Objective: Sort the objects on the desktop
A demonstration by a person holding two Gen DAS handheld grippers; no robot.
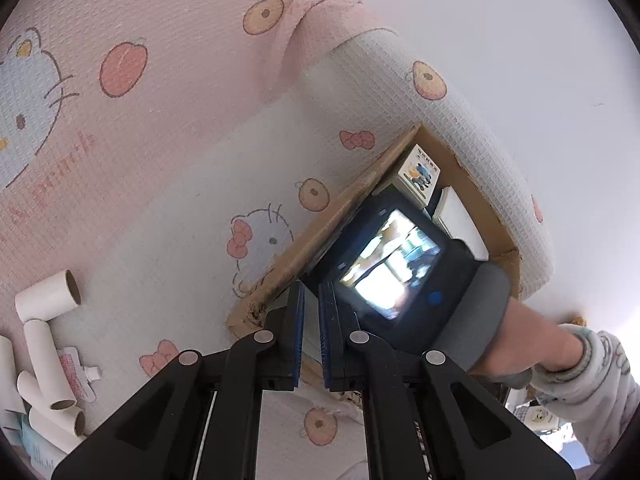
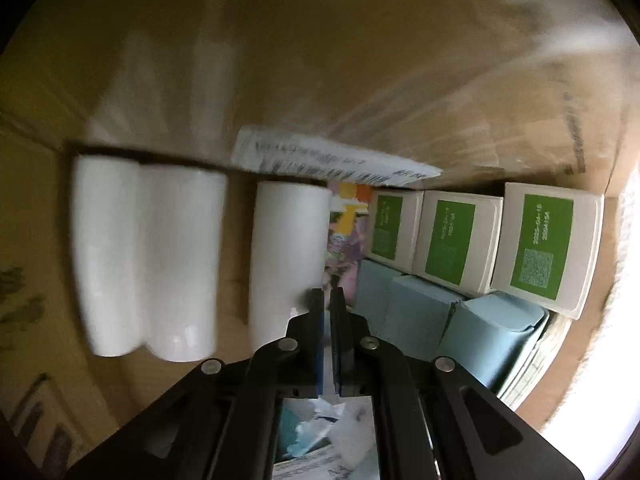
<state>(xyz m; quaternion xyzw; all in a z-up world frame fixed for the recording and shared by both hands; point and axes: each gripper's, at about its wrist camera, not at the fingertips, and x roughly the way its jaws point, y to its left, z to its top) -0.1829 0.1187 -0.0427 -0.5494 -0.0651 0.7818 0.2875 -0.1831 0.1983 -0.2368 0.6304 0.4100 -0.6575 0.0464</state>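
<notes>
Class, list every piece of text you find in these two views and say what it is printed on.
"2025-04-10": date on the nearest green-labelled white box, digits uncertain.
Code line beneath it: too blurred.
Other two green labels: too blurred.
Paper slip: print smeared.
Pink lettering on the blanket: unreadable.
Small cartoon box: characters too small.

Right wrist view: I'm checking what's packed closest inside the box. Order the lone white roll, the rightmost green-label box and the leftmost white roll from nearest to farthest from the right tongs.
1. Lone white roll, just left of the right tongs.
2. Rightmost green-label box, far right.
3. Leftmost white roll, far left.
</notes>
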